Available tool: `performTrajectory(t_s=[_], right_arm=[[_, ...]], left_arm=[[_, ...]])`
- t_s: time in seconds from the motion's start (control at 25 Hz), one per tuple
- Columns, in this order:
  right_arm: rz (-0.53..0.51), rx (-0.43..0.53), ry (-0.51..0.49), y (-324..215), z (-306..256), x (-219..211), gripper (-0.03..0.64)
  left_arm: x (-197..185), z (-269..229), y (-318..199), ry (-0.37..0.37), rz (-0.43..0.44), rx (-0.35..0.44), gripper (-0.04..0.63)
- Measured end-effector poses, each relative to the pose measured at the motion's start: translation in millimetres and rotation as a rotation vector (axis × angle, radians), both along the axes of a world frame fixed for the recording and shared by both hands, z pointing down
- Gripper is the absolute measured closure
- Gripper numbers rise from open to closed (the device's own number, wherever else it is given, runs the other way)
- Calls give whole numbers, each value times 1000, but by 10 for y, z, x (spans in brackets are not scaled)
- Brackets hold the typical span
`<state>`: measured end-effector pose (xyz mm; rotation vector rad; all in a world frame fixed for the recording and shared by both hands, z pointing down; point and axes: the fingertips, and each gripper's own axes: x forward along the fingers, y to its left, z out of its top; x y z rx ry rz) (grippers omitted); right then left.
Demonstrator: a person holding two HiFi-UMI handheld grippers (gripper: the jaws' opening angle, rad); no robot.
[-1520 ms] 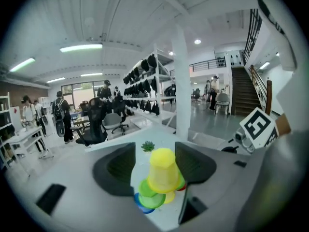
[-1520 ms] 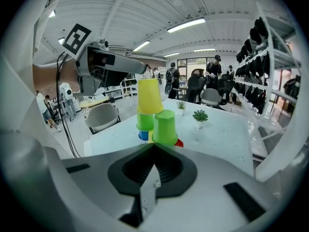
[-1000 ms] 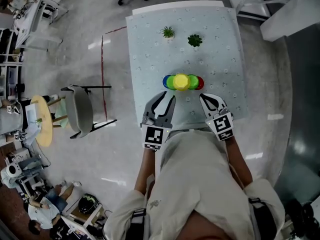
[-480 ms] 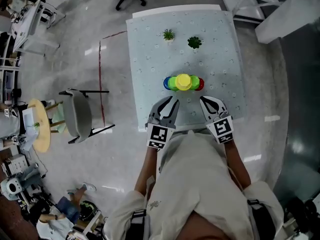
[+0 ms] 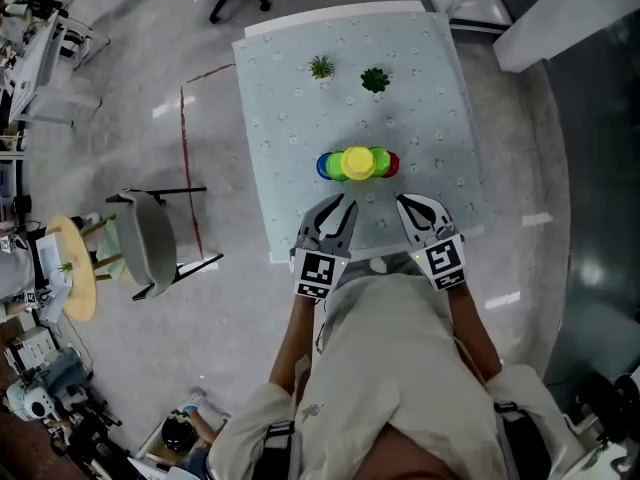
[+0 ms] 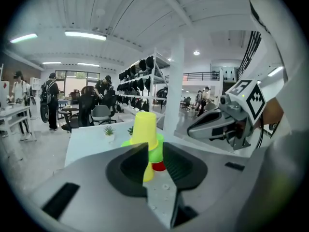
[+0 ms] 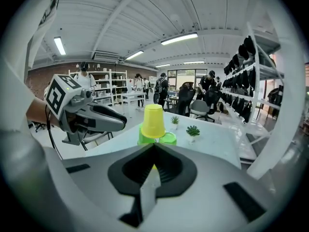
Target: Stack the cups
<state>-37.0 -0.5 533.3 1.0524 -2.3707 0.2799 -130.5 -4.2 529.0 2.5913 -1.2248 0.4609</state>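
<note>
A small pyramid of cups stands mid-table: a yellow cup (image 5: 358,161) on top, green cups under it, a blue cup (image 5: 324,165) at the left and a red cup (image 5: 393,164) at the right. In the left gripper view the yellow cup (image 6: 145,128) sits upside down over a green cup (image 6: 157,153) and the red cup (image 6: 158,166). My left gripper (image 5: 339,206) hovers just short of the stack; its jaws have just been closing to a narrow gap, with nothing between them. My right gripper (image 5: 408,206) is shut and empty, level with the left one. The right gripper view shows the yellow cup (image 7: 154,121) straight ahead.
Two small potted plants (image 5: 321,67) (image 5: 375,80) stand at the far side of the pale blue table (image 5: 280,138). A grey chair (image 5: 150,243) is on the floor to the left. The table's near edge runs just under both grippers.
The left gripper's jaws have narrowed a little, and it has sunk slightly and drifted toward the stack. The right gripper and the cups have kept their places.
</note>
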Motion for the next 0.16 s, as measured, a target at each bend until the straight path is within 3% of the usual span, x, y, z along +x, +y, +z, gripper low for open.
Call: performTrajectory(t_s=[0.16], right_arm=[[1, 7, 4, -35, -24, 19, 621]], left_arm=[[30, -5, -14, 6, 0, 1, 495]])
